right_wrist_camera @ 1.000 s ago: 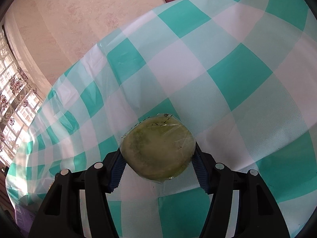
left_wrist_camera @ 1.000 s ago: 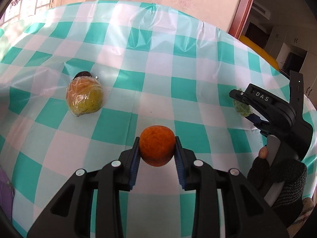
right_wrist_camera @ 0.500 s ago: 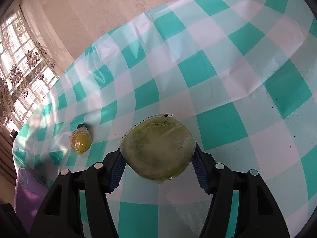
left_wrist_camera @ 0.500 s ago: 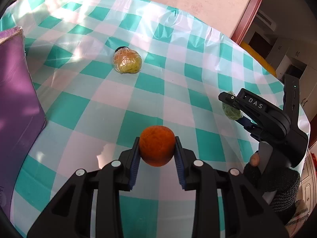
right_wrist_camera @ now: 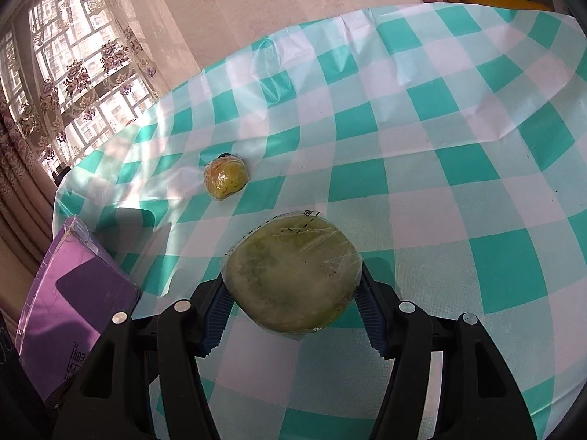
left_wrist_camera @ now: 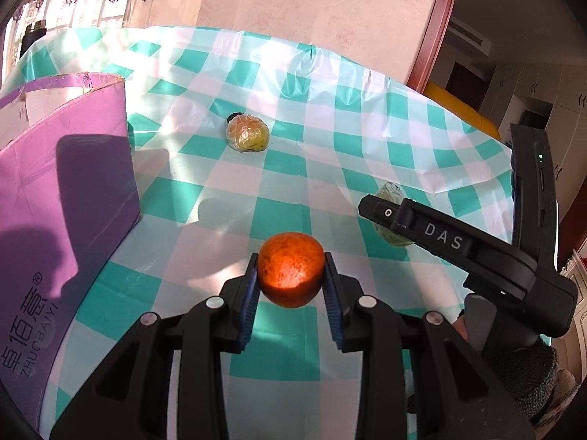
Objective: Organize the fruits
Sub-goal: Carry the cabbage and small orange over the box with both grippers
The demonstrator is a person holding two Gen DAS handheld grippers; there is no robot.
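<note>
My left gripper (left_wrist_camera: 290, 281) is shut on an orange (left_wrist_camera: 290, 268) and holds it above the teal-and-white checked tablecloth (left_wrist_camera: 330, 117). My right gripper (right_wrist_camera: 293, 293) is shut on a plastic-wrapped green fruit (right_wrist_camera: 291, 277), also held above the cloth; the right gripper (left_wrist_camera: 389, 216) and its green fruit (left_wrist_camera: 389, 192) show at the right of the left wrist view. A wrapped yellow-green fruit (left_wrist_camera: 248, 134) lies on the cloth farther back, also in the right wrist view (right_wrist_camera: 225, 178). A purple box (left_wrist_camera: 62, 198) stands at the left, also seen in the right wrist view (right_wrist_camera: 69, 293).
The tablecloth (right_wrist_camera: 440, 117) covers a round table whose edge curves along the back. A window with a lace curtain (right_wrist_camera: 55, 66) is at the left, a pink wall (left_wrist_camera: 312, 3) behind, and a wooden door frame (left_wrist_camera: 433, 25) at the right.
Both grippers have pulled back and risen with their fruits held. The purple box has come further into view at the left, and the wrapped yellow-green fruit looks farther away.
</note>
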